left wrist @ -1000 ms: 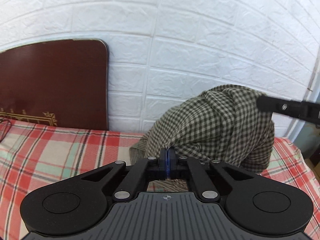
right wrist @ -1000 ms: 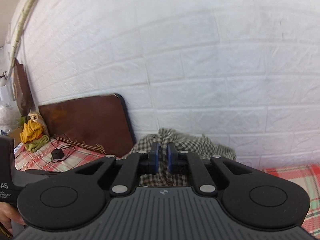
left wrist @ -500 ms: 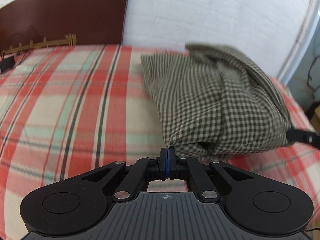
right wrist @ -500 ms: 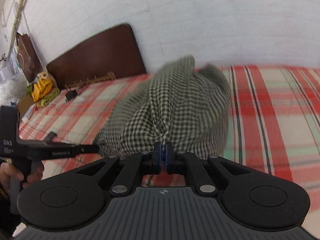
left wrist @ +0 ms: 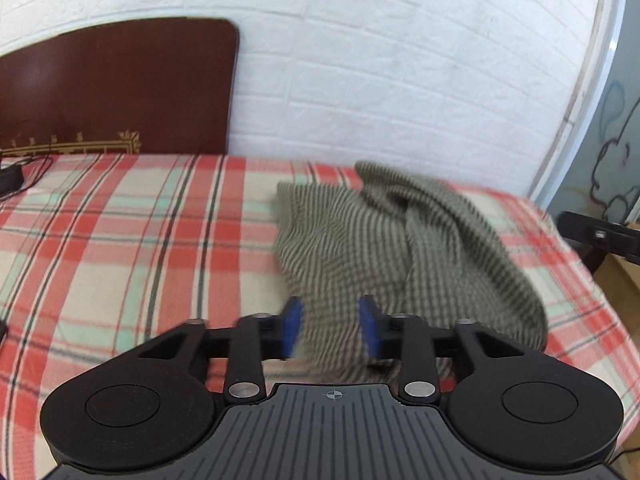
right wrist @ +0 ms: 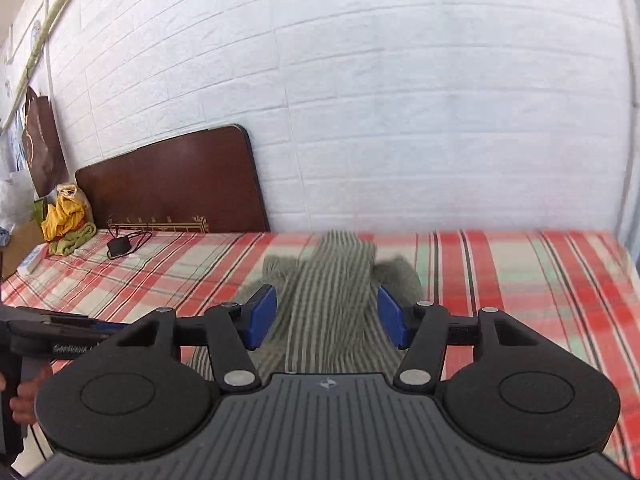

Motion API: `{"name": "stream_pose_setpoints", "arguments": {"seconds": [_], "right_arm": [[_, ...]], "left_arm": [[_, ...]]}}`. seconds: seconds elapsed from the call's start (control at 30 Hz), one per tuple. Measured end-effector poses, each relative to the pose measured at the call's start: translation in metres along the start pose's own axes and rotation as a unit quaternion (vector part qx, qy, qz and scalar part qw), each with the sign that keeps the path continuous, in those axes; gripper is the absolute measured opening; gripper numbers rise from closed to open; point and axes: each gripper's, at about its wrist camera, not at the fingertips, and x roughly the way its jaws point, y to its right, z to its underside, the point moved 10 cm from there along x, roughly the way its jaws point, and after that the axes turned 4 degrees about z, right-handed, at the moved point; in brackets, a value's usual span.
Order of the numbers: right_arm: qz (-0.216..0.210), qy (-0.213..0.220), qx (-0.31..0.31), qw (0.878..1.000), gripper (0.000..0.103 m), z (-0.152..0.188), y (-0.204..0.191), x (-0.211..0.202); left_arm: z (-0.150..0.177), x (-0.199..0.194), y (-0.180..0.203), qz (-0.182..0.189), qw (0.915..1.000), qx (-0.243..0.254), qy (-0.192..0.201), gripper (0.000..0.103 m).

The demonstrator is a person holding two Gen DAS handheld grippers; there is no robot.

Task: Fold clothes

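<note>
A dark green-and-cream checked garment [left wrist: 404, 248] lies bunched on the red plaid bed cover [left wrist: 120, 232], blurred by motion. My left gripper [left wrist: 331, 326] is open, its blue pads apart, with the cloth's near edge lying loose between and below them. In the right wrist view the same garment [right wrist: 328, 292] runs away from my right gripper [right wrist: 327, 316], which is open wide over its near end. The left gripper's body [right wrist: 52, 336] shows at the lower left there, held by a hand [right wrist: 24, 396]. The right gripper's tip [left wrist: 600, 236] shows at the right edge of the left wrist view.
A dark brown board [left wrist: 116, 88] leans on the white brick wall [right wrist: 400, 100] at the head of the bed. A black charger with cable [right wrist: 120, 246] lies on the cover. Yellow and green cloths [right wrist: 66, 220] are piled far left. The bed's right edge [left wrist: 592, 280] drops off.
Both grippers were shut on the checked garment, held up a second ago, then lowered to the bed. Now both have opened and let it go; the garment lies on the cover.
</note>
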Motion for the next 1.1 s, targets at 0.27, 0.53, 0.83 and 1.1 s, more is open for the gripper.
{"name": "stream_pose_setpoints", "arguments": {"seconds": [0.27, 0.53, 0.83, 1.1], "right_arm": [[0.016, -0.089, -0.017, 0.996, 0.058, -0.021, -0.015, 0.113], [0.053, -0.175, -0.05, 0.982, 0.003, 0.0, -0.013, 0.166], [0.03, -0.041, -0.036, 0.998, 0.003, -0.059, -0.015, 0.059], [-0.012, 0.03, 0.001, 0.999, 0.003, -0.038, 0.003, -0.088]], "left_arm": [[-0.007, 0.042, 0.036, 0.037, 0.9989, 0.028, -0.004, 0.078], [0.005, 0.06, 0.025, 0.061, 0.9978, -0.002, -0.027, 0.067], [-0.006, 0.028, 0.046, 0.074, 0.997, 0.023, 0.0, 0.008], [0.015, -0.029, 0.081, 0.118, 0.9906, 0.069, 0.01, 0.008]]}}
